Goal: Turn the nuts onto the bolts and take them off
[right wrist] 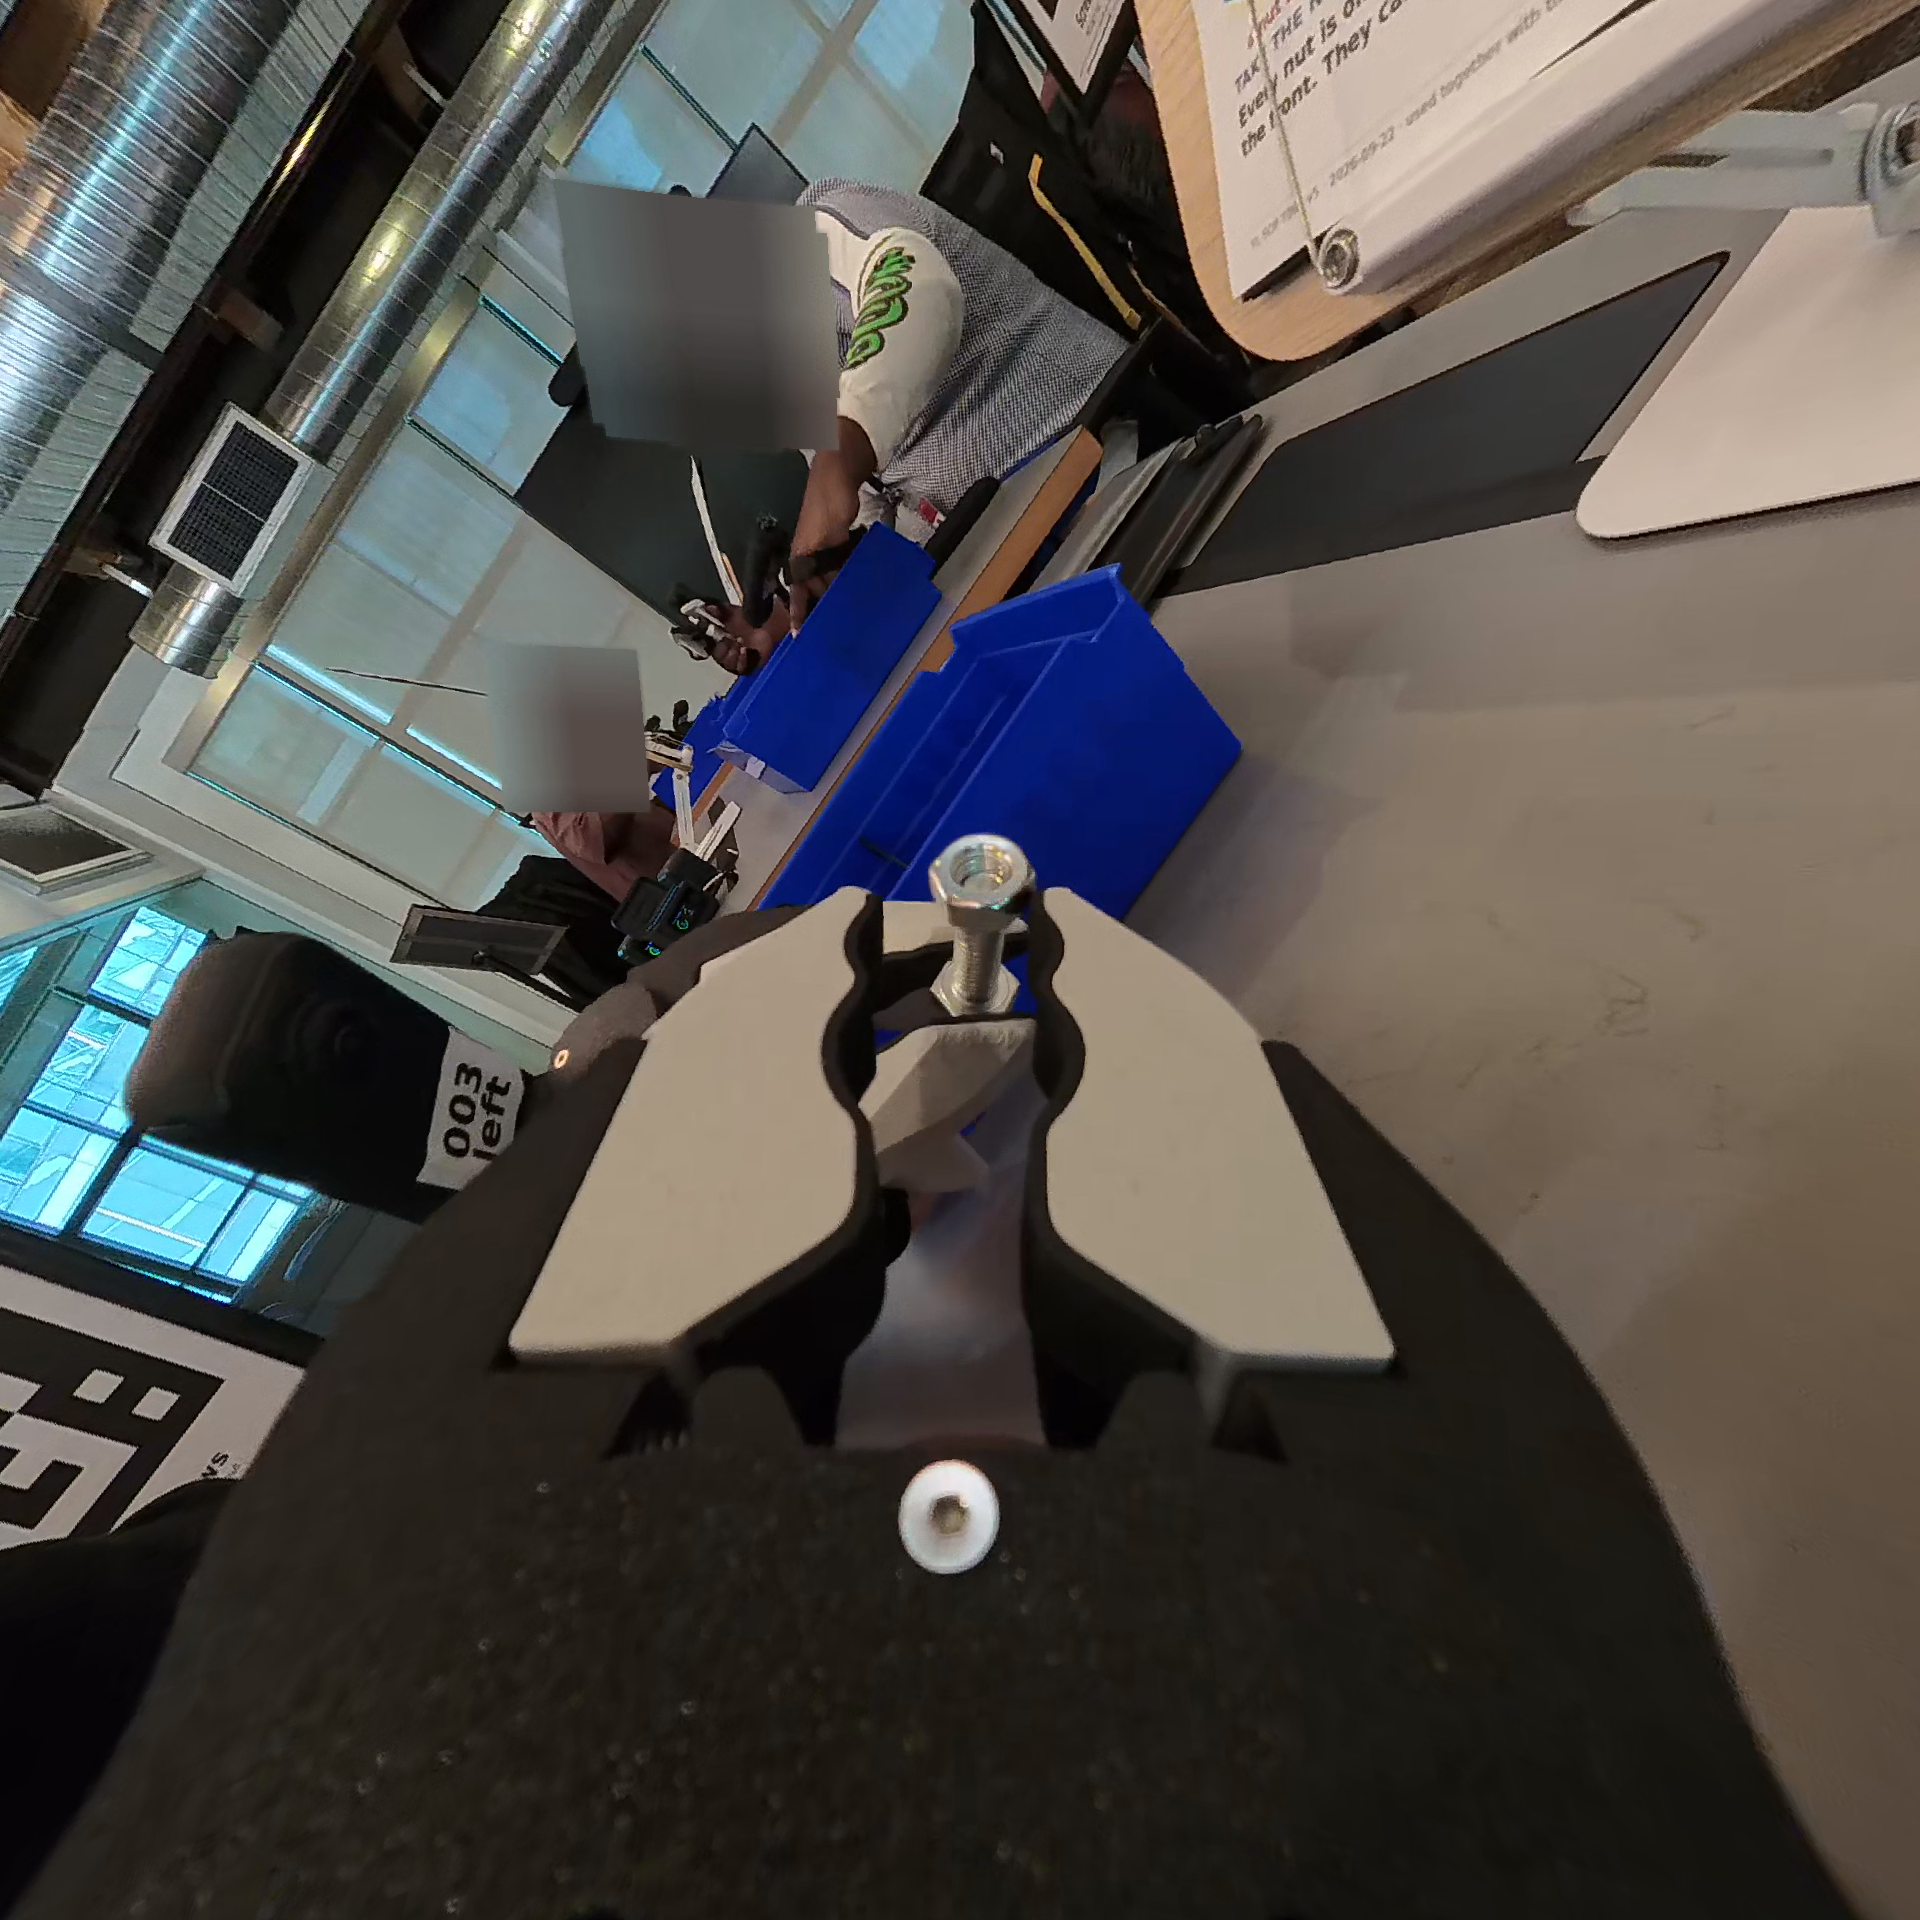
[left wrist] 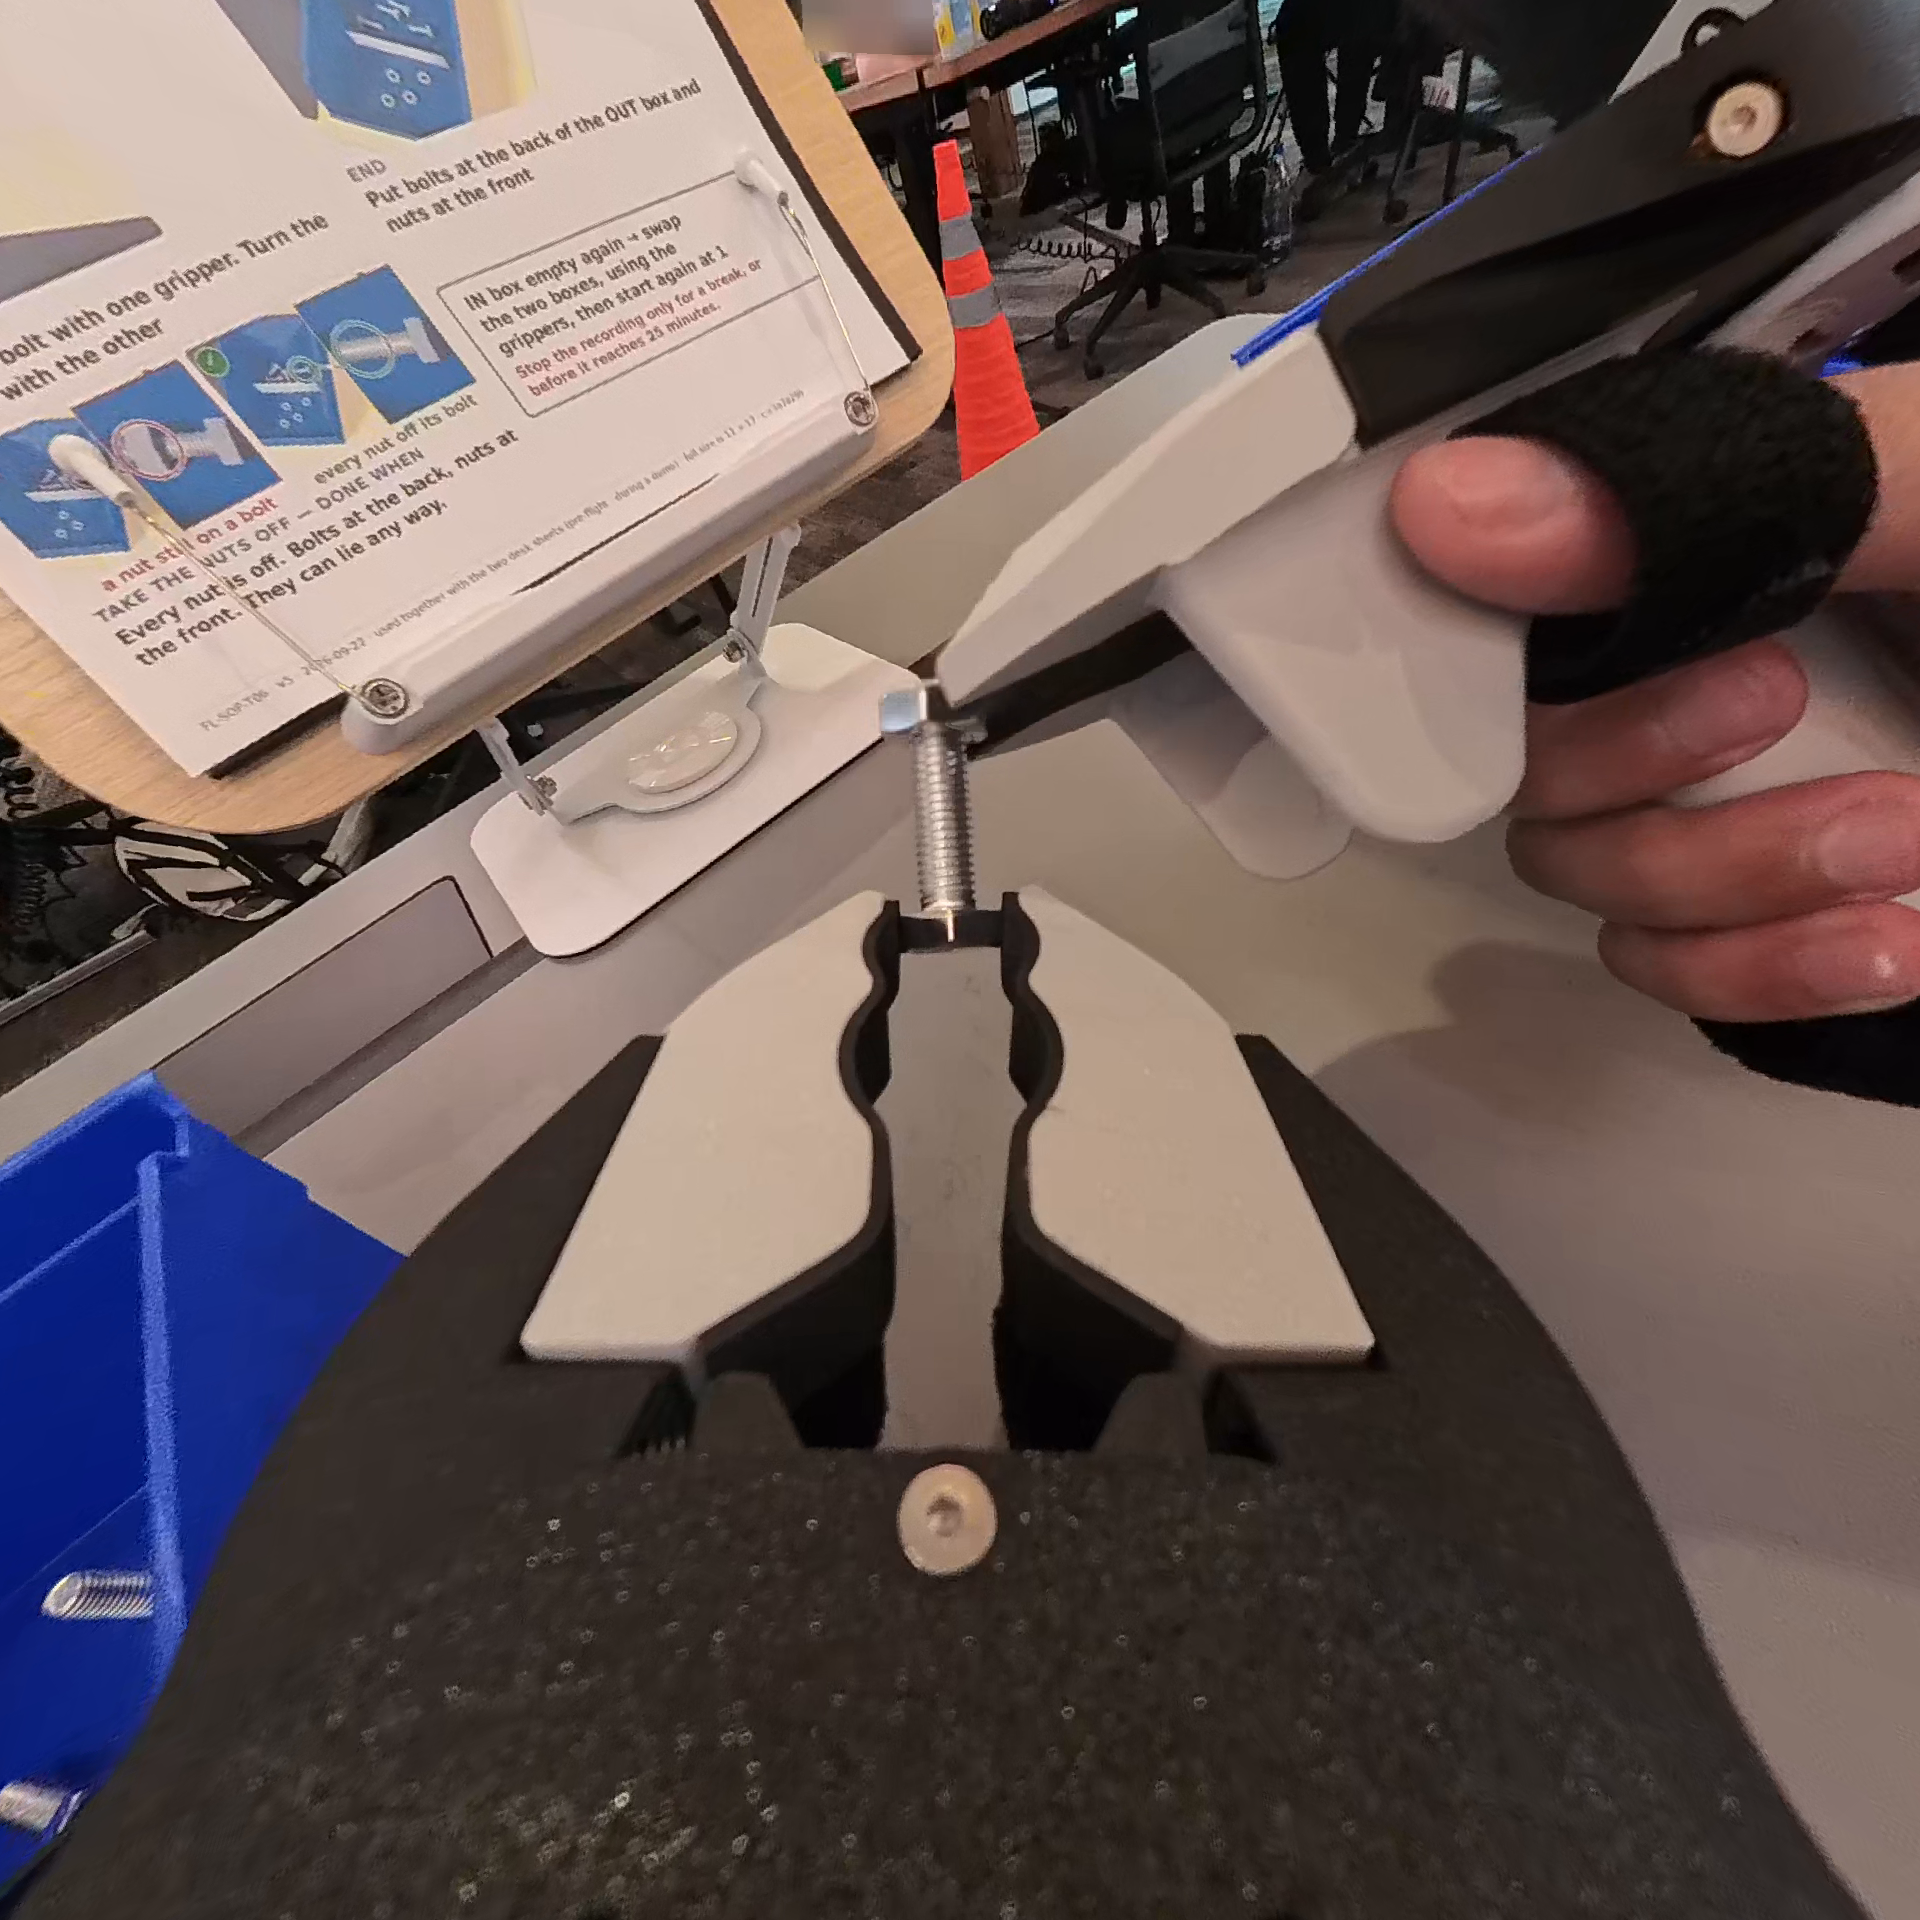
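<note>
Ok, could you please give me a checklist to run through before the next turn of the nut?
1. Left gripper clamps the silver threaded steel bolt by its head: ok.
2. Right gripper grips the silver hexagonal steel nut: ok, but only at the fingertips.
3. Nut sits at the bolt's far end: ok.
4. Threads engaged squarely: cannot tell.
5. Bolt and nut held above the grey tabletop, touching nothing else: ok.

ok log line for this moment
left hand-held gripper: grips bolt head | right hand-held gripper: on nut | nut: at bolt's tip
</note>
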The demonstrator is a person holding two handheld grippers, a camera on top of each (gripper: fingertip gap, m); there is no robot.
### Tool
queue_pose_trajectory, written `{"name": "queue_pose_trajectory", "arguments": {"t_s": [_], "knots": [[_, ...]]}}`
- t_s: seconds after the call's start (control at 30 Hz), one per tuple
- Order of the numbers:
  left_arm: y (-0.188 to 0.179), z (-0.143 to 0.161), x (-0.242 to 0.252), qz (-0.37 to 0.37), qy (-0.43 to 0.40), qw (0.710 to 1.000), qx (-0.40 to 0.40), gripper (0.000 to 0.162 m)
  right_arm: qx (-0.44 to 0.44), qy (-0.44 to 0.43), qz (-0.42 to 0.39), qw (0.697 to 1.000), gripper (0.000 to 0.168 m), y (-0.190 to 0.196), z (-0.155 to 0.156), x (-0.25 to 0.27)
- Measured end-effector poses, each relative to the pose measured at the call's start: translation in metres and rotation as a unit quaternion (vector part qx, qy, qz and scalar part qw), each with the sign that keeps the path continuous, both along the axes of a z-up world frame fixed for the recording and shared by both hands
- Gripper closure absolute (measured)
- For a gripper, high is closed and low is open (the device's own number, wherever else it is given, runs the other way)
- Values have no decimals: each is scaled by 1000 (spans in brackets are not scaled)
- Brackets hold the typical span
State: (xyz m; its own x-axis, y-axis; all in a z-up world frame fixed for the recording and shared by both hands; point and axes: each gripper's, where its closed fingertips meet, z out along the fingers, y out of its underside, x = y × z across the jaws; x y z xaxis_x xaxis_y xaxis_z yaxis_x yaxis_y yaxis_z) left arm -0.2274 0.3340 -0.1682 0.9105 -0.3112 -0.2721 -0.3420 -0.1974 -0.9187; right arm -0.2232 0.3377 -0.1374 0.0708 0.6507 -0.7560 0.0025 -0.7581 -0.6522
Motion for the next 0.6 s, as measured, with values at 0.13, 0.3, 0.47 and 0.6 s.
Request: {"name": "queue_pose_trajectory", "arguments": {"t_s": [0.13,0.3,0.47,0.6], "knots": [[0,0,-3,1,-2,1000,-2,145,3,0,1,1000,143,-1,1,0],[1,-2,-6,3,-7,1000,-6,145,10,6,5,1000,144,-4,5,1],[2,-4,-6,0,-18,1000,-12,145,20,14,2,1000,143,-2,12,4],[0,-1,-3,-39,-97,994,-23,145,80,40,-28,996,139,12,28,15]]}}
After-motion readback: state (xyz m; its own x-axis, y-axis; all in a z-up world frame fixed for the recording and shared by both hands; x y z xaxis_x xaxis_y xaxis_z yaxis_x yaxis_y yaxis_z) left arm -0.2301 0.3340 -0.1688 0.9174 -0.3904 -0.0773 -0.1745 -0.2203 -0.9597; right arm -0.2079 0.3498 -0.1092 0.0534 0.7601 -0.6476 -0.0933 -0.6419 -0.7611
